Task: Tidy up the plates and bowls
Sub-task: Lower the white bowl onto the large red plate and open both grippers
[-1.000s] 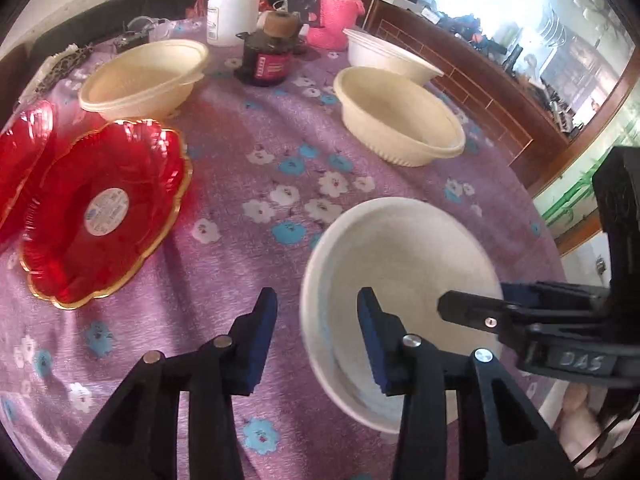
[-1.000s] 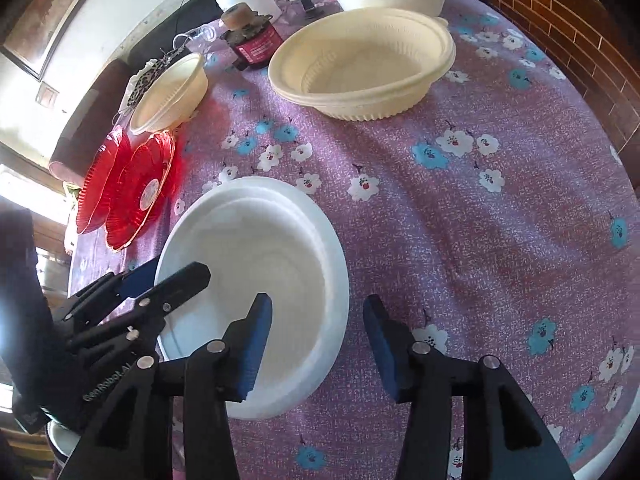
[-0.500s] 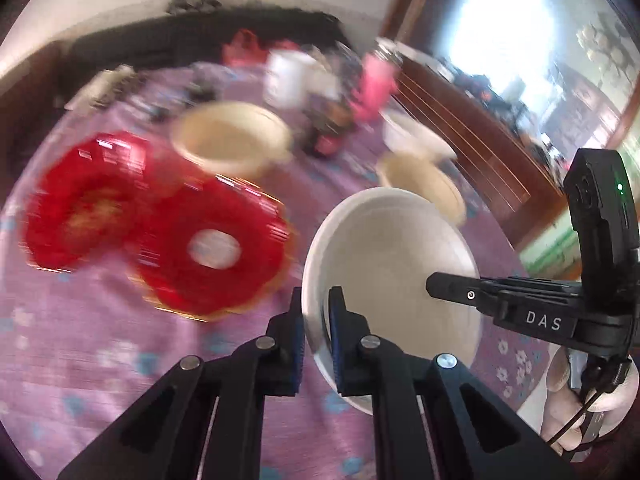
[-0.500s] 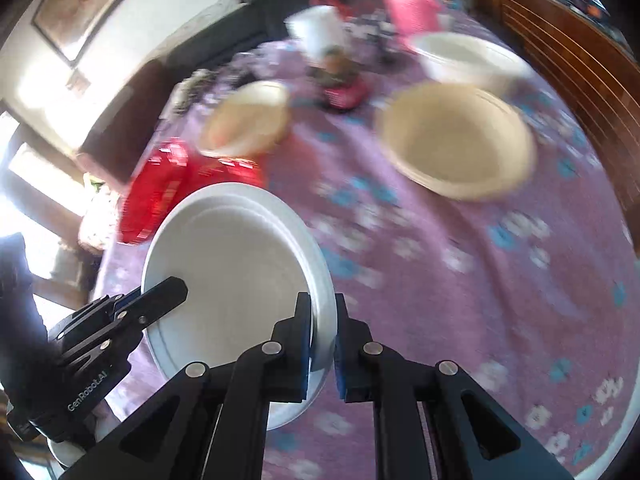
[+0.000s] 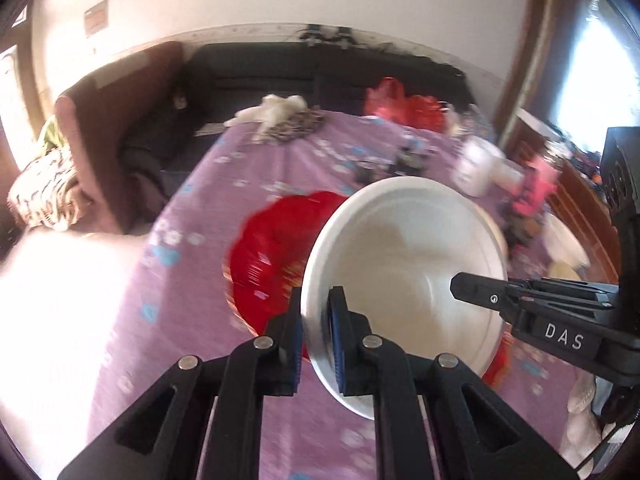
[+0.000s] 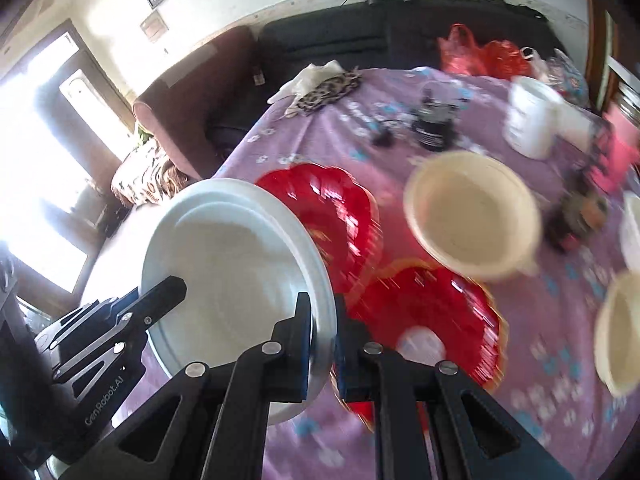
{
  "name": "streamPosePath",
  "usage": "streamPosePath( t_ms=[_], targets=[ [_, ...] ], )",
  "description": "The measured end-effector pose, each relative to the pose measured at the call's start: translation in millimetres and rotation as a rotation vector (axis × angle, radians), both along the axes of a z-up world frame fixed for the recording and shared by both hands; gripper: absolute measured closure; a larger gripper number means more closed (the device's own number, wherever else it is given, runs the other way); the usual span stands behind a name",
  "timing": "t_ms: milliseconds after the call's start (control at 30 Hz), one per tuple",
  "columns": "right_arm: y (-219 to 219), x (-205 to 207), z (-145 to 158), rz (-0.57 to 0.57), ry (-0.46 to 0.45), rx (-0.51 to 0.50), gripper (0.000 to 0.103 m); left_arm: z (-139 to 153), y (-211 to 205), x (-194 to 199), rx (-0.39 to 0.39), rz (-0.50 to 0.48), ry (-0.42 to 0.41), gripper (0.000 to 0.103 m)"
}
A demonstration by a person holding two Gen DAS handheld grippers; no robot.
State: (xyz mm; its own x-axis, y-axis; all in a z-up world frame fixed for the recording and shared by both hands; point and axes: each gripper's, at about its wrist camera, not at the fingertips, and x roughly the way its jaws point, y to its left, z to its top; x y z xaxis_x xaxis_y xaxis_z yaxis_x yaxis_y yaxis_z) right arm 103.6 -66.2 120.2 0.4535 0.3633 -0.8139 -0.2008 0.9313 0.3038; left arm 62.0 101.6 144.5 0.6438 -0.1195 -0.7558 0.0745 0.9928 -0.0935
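A purple floral tablecloth [image 6: 560,380] fills both views, where 1 second ago the white bowl [image 5: 404,280] sat flat on it between 2 open grippers. The bowl is now off the cloth and tilted, at the centre of the left wrist view and at lower left of the right wrist view, carried over 2 red scalloped plates [image 6: 432,312]. The left gripper [image 5: 316,340], whose jaws have just been closing, pinches the bowl's near rim at lower centre of its frame. The right gripper [image 6: 322,344], its jaws likewise just closed, clamps the opposite rim.

In the right wrist view the 2 red plates overlap at centre, blurred. A cream bowl [image 6: 472,212] sits just beyond them at upper right, and a second cream bowl [image 6: 616,332] lies at the right edge. A white tub [image 6: 532,120] stands further back, with a dark jar [image 6: 434,128] to its left. A red plastic bag [image 6: 480,56] rests at the table's far edge, before a dark sofa [image 6: 340,40]. The lifted bowl hides part of the nearer red plate in the left wrist view.
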Motion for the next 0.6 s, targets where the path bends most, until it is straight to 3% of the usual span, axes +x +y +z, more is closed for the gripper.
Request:
streamPosePath(
  t_ms=[233,500,600],
  targets=[
    [36,64,-44,0.005,0.093,-0.039,0.092,-48,26,56,0.024,0.045,0.087,0.089],
    [36,90,-78,0.004,0.153,-0.097,0.091,-84,18,79,0.053,0.036,0.153,0.087],
    [40,93,-79,0.014,0.143,-0.122,0.091,-89,17,82,0.066,0.04,0.157,0.079]
  ],
)
